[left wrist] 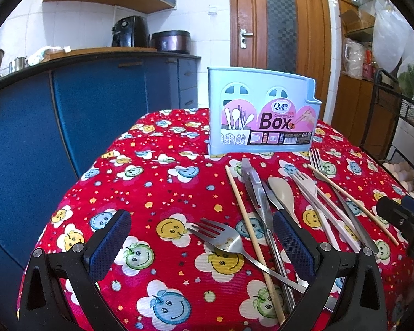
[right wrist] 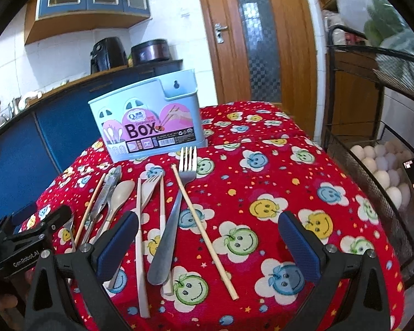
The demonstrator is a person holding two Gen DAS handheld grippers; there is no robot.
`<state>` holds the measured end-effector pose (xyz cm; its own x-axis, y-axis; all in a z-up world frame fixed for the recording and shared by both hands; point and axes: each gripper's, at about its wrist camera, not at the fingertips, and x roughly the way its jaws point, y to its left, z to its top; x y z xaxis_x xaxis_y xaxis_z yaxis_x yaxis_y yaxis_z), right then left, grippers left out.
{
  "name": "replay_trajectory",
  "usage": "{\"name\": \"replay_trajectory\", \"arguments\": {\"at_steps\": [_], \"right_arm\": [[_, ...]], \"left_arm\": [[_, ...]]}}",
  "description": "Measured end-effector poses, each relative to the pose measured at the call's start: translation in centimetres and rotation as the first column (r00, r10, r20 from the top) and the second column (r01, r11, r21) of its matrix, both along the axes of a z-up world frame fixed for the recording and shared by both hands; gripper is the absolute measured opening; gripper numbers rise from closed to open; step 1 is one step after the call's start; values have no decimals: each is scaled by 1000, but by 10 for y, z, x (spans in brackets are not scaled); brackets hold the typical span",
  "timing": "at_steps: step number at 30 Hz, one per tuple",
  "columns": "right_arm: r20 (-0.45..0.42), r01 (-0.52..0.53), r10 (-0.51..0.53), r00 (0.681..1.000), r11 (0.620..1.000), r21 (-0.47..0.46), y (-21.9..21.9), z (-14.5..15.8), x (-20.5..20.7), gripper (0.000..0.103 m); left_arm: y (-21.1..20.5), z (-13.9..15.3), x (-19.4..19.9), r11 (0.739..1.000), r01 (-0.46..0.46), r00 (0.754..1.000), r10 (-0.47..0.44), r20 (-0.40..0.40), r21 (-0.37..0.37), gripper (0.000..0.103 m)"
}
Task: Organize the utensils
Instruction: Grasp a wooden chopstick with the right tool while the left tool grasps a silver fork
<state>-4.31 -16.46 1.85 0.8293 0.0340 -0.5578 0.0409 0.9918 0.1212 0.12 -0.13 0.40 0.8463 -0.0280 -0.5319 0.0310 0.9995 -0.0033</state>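
Observation:
A light blue chopsticks box (left wrist: 258,110) stands upright at the far side of the red patterned table; it also shows in the right wrist view (right wrist: 149,122). Several utensils lie in front of it: a steel fork (left wrist: 220,238), a wooden chopstick (left wrist: 251,237), steel tongs (left wrist: 258,193), a beige spoon (left wrist: 283,193). In the right wrist view I see a steel fork (right wrist: 174,212), a chopstick (right wrist: 204,231) and a beige spoon (right wrist: 117,197). My left gripper (left wrist: 201,240) is open over the fork. My right gripper (right wrist: 207,241) is open over the fork handle and chopstick.
The tablecloth (left wrist: 151,182) drops off at the left and near edges. Blue kitchen cabinets (left wrist: 69,115) stand to the left. A black wire rack with eggs (right wrist: 383,173) is close on the right. A wooden door (right wrist: 262,35) is behind.

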Motion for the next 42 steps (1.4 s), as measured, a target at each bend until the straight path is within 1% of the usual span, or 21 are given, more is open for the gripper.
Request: {"name": "replay_trajectory", "arguments": {"at_steps": [4, 6, 8, 10, 11, 12, 13, 14, 16, 17, 19, 23, 25, 26, 27, 30, 35, 37, 39, 40, 42], "right_arm": [[-56, -52, 51, 997, 999, -17, -3, 9, 12, 103], [-102, -81, 77, 992, 996, -31, -4, 10, 22, 103], [-132, -97, 91, 987, 994, -43, -6, 10, 28, 100], [-161, -113, 101, 982, 992, -63, -6, 8, 35, 90], [-176, -119, 106, 979, 990, -69, -6, 6, 38, 89], [-196, -132, 115, 974, 989, -74, -5, 4, 42, 84], [-207, -139, 121, 971, 988, -74, -5, 3, 45, 80], [-221, -149, 130, 967, 986, -73, -5, 1, 48, 78], [-252, -172, 150, 956, 983, -69, -4, -3, 54, 70], [-266, -179, 155, 951, 981, -68, -4, -5, 57, 68], [-289, -188, 160, 944, 979, -74, -3, -9, 62, 61], [-323, -209, 174, 930, 975, -78, -3, -14, 70, 53], [-338, -219, 180, 924, 972, -80, -4, -15, 73, 50], [-345, -224, 183, 921, 971, -83, -3, -16, 75, 49], [-348, -227, 184, 919, 970, -86, -3, -16, 76, 47], [-349, -243, 199, 916, 966, -87, -4, -16, 80, 42], [-358, -261, 222, 907, 963, -64, -7, -14, 85, 41], [-365, -270, 231, 902, 961, -59, -8, -14, 89, 41], [-371, -279, 240, 897, 959, -54, -7, -13, 90, 41], [-375, -285, 245, 894, 957, -55, -6, -13, 92, 41], [-384, -294, 249, 889, 954, -62, -4, -13, 96, 41]], "left_arm": [[4, 4, 3, 1000, 11, 999, -12, -30, -15, 102], [5, 6, 4, 1000, 13, 999, -13, -42, -11, 102], [6, 7, 5, 1000, 15, 998, -15, -56, -4, 102], [8, 7, 6, 1000, 17, 998, -17, -65, -3, 102], [8, 7, 6, 1000, 17, 997, -17, -69, -3, 102], [10, 7, 7, 1000, 16, 997, -16, -80, -3, 102], [11, 6, 7, 1000, 18, 996, -19, -89, -7, 102], [13, 6, 8, 1000, 19, 995, -20, -100, -13, 102], [15, 4, 10, 1000, 16, 992, -18, -123, -20, 102], [16, 4, 11, 1000, 15, 991, -18, -133, -22, 102], [19, 2, 12, 999, 16, 988, -20, -152, -29, 102], [22, -2, 15, 997, 30, 981, -44, -191, -71, 97], [23, -3, 15, 994, 37, 976, -58, -209, -101, 93], [22, -3, 15, 993, 40, 974, -63, -217, -111, 88], [22, -4, 16, 992, 43, 972, -69, -225, -120, 81], [18, -5, 17, 989, 53, 966, -86, -245, -141, 70], [12, -7, 22, 975, 89, 953, -142, -268, -201, 64], [11, -9, 25, 968, 98, 946, -162, -280, -229, 60], [11, -10, 29, 962, 101, 942, -175, -287, -255, 53], [11, -10, 31, 958, 102, 940, -180, -288, -268, 51], [13, -12, 34, 950, 106, 938, -193, -287, -294, 40]]}}
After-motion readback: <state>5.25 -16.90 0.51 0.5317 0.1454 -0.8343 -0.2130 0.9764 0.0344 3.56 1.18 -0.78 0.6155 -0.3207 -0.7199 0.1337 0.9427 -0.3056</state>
